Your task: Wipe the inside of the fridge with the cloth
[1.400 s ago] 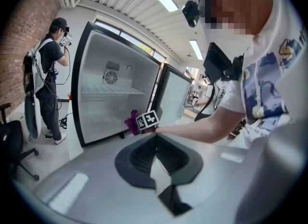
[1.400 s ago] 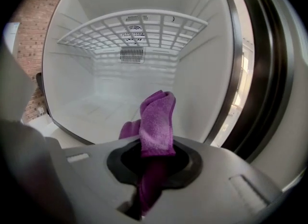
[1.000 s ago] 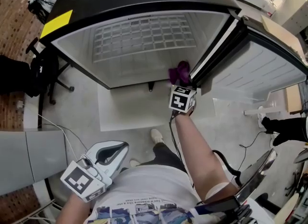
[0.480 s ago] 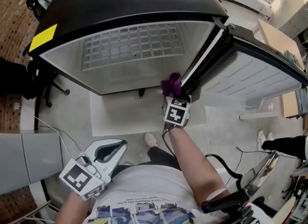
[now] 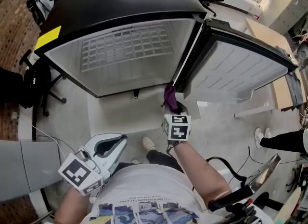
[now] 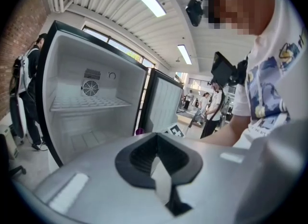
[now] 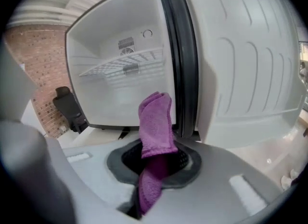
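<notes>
Right gripper view: cloth (image 7: 155, 122) clamped in right gripper (image 7: 151, 169).

Black chair (image 5: 33, 85) near a brick wall (image 5: 12, 25); a bystander's shoe (image 5: 259, 136) right

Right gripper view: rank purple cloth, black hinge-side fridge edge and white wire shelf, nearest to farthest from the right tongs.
1. Purple fleecy cloth: clamped, centre.
2. Black hinge-side fridge edge: right of centre.
3. White wire shelf: deep inside, upper left.

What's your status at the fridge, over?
Right gripper shut on purple cloth, just outside open fridge. Left gripper shut, empty. Nothing blocking the opening.
</notes>
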Action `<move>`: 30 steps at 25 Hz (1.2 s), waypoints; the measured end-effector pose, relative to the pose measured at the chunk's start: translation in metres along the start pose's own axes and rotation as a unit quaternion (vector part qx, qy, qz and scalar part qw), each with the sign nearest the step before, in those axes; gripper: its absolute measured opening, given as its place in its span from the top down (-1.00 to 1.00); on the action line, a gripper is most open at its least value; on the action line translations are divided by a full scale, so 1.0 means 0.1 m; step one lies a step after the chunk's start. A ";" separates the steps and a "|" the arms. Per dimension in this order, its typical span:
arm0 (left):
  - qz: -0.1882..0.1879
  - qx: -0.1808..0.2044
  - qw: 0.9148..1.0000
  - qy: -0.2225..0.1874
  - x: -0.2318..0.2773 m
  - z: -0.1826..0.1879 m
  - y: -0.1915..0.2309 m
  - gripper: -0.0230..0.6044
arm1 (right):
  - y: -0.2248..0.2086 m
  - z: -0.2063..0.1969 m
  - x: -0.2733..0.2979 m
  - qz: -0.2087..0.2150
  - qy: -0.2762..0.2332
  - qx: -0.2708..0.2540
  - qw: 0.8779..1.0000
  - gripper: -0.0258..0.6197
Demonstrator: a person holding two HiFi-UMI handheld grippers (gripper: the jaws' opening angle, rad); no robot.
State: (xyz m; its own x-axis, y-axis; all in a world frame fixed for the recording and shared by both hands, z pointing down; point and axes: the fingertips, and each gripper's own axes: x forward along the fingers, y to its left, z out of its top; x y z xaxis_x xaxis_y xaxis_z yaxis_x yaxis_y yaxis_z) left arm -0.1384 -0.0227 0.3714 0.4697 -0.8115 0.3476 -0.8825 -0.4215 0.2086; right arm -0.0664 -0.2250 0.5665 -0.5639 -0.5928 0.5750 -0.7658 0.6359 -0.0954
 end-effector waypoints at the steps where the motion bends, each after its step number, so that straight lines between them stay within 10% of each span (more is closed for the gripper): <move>1: -0.004 0.002 1.000 -0.006 -0.05 0.01 -0.02 0.91 | 0.05 0.00 -0.10 0.011 -0.006 -0.007 1.000 0.76; 8: -0.015 0.019 0.998 -0.059 -0.55 0.11 -0.23 0.91 | 0.27 0.07 -1.10 0.080 -0.060 -0.045 0.994 0.76; 18: -0.079 0.041 0.993 -0.072 -0.89 -0.23 -0.68 0.91 | 0.11 0.69 -2.64 0.014 -0.173 -0.066 0.983 0.76; 30: -0.055 0.040 0.994 -0.087 -0.89 -0.15 -0.75 0.91 | -0.07 1.77 -2.83 0.041 -0.252 -0.131 0.958 0.76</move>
State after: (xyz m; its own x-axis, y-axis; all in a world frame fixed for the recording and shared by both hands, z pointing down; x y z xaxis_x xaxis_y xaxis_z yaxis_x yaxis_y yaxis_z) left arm -0.1132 0.0875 0.3386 0.5585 -0.8135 0.1619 -0.8284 -0.5368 0.1604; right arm 0.0441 -0.1492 0.2605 -0.7471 -0.6567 0.1030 -0.6458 0.7538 0.1215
